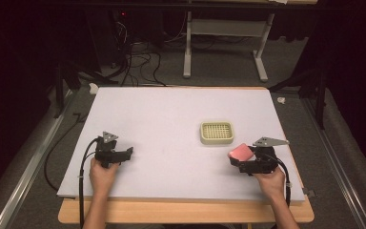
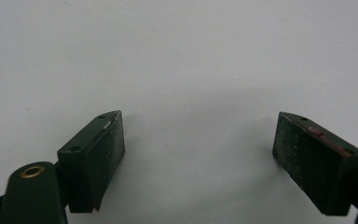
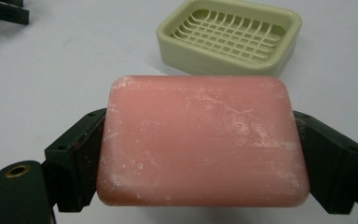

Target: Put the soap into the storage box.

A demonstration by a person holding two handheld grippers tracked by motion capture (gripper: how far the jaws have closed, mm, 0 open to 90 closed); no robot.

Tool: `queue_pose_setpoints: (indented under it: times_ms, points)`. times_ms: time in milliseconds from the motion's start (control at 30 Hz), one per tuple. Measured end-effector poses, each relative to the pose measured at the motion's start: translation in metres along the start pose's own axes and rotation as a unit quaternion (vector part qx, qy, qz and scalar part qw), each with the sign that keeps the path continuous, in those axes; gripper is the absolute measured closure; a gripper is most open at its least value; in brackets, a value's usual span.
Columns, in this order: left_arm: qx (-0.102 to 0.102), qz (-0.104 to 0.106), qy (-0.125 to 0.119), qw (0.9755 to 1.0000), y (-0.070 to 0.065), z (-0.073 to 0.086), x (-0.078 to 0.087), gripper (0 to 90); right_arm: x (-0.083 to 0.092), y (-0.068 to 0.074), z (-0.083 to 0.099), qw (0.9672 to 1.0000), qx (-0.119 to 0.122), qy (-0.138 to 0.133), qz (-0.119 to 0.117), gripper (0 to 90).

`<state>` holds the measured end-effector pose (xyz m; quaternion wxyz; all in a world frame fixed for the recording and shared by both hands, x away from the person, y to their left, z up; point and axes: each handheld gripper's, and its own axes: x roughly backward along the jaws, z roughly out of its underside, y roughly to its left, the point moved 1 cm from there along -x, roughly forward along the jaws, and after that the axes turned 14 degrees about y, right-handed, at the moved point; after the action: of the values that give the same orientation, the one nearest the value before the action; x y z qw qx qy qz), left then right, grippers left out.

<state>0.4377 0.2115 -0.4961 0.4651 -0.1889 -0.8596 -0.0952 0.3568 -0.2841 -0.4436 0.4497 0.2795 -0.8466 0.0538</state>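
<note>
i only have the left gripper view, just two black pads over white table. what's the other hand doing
Observer: The right tool is shut on a pink soap bar, one pad on each short side.
Operator: is there somewhere to put it
Observer: Yes, a pale green soap dish with a grid insert sits on the white table, just beyond the bar and with nothing in it.
Operator: and where's my left tool compared to all that
Observer: The left tool is open with nothing between its pads, at the near left of the table, well apart from the dish.
</note>
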Motion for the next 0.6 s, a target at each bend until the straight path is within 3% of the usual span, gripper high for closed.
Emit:
queue_pose_setpoints:
  times_ms: [100,200,600]
  points:
    - [0.000,0.000,0.000,1.0000,0.000,0.000,0.000,17.3,0.003,0.002,-0.004,1.0000,-0.001,-0.006,-0.006,13.6]
    - [0.000,0.000,0.000,1.0000,0.000,0.000,0.000,17.3,0.002,0.003,-0.009,0.9999,-0.007,-0.003,0.009,13.6]
    - [0.000,0.000,0.000,1.0000,0.000,0.000,0.000,17.3,0.006,0.010,-0.034,0.9998,0.002,-0.006,0.017,13.6]
